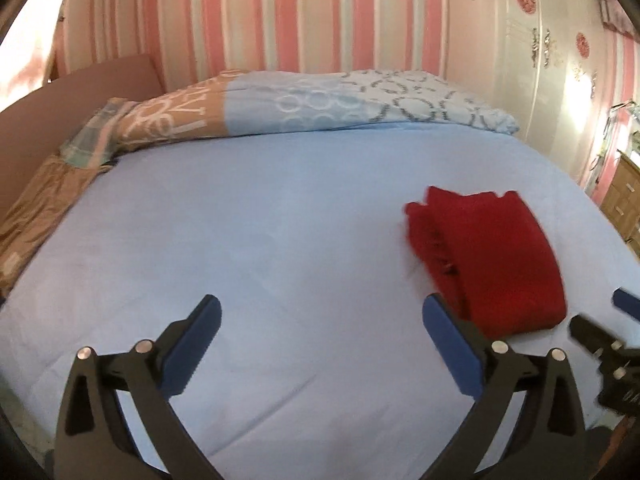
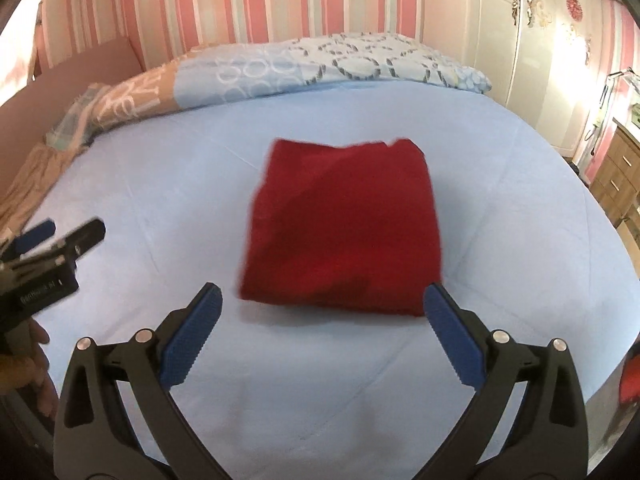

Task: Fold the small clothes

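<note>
A red garment (image 2: 340,228) lies folded into a thick rectangle on the light blue bed sheet (image 2: 168,184). My right gripper (image 2: 323,292) hovers just in front of its near edge, open wide, with its blue pads clear of the cloth. In the left wrist view the same red garment (image 1: 492,256) lies to the right of my left gripper (image 1: 322,304), which is open over bare sheet with nothing between its fingers. Each gripper shows at the edge of the other's view: the right gripper (image 1: 600,320) and the left gripper (image 2: 60,236), held by a hand.
A folded patterned duvet (image 1: 320,100) lies across the far end of the bed, below a pink striped wall. A brown cover (image 1: 36,208) drapes the left side. A white wardrobe (image 2: 540,40) and wooden drawers (image 2: 616,176) stand on the right.
</note>
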Demonstrator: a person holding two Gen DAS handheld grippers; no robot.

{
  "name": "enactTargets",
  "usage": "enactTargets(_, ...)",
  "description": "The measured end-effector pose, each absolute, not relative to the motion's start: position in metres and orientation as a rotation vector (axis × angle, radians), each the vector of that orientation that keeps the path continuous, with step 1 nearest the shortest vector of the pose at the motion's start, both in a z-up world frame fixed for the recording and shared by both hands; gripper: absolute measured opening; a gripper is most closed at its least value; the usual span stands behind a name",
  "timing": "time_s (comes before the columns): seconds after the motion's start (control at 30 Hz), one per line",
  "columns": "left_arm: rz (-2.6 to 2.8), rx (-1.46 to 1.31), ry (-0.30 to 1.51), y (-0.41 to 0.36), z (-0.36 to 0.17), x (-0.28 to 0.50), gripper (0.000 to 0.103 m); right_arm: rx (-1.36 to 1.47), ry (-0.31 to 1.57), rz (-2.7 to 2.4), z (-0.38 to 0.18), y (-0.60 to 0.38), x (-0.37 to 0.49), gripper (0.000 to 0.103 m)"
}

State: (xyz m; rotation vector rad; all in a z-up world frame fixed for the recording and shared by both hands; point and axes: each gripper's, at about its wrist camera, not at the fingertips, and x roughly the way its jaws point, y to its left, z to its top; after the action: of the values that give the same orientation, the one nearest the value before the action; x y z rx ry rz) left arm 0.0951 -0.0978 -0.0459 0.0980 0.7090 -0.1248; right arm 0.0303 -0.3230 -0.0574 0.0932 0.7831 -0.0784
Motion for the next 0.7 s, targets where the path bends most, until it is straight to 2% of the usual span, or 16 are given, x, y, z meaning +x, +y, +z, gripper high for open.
enactTargets(0.27, -0.155, 0.098, 0.719, -0.036, -0.022, 0.057, 0.101, 0.041, 0.746, -0.063, -0.017, -0.279, 0.008, 0.100)
enactTargets(0.47, -0.132, 0.002, 0.730, -0.003, -0.010, 0.042, 0.101, 0.050, 0.762, -0.059, -0.020, -0.274, 0.007, 0.100)
enactTargets(0.7, -0.071, 0.047, 0.722, 0.003, -0.007, 0.042, 0.101, 0.020, 0.766, -0.060, -0.022, -0.270, 0.012, 0.100)
